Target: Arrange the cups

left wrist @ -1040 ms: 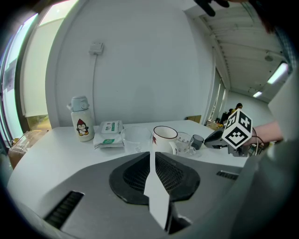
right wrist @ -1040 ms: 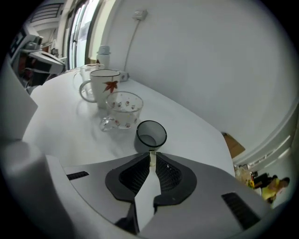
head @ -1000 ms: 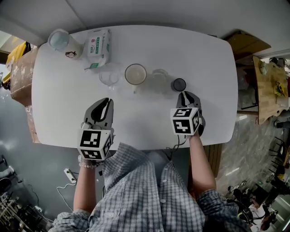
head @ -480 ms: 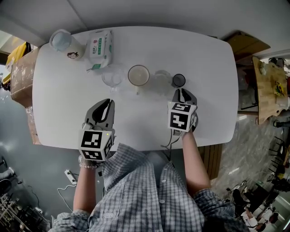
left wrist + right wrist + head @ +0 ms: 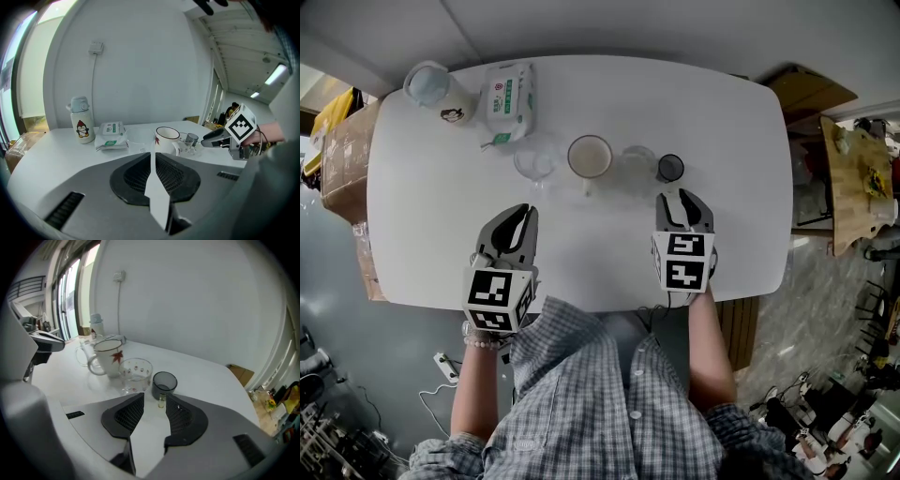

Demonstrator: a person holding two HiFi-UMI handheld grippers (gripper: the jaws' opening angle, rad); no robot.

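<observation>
Four cups stand in a row across the white table [image 5: 431, 216]: a clear glass [image 5: 534, 159], a white mug with a red leaf [image 5: 590, 157], a dotted clear glass [image 5: 636, 161] and a small dark cup [image 5: 671, 168]. My right gripper [image 5: 682, 199] sits just in front of the dark cup [image 5: 164, 383]. Its jaws are opening and hold nothing, with the cup just beyond their tips. My left gripper [image 5: 520, 212] rests near the table's front, short of the clear glass [image 5: 137, 140], shut with nothing in it. The mug [image 5: 108, 357] is beside the dotted glass [image 5: 135, 373].
A penguin bottle [image 5: 431, 89] and a pack of wipes [image 5: 508, 98] lie at the table's far left. A cardboard box [image 5: 342, 150] stands past the left edge. Wooden furniture [image 5: 858, 178] is off to the right.
My right gripper's jaws have spread apart and it has drawn back a little from the dark cup. The left gripper has stayed where it was.
</observation>
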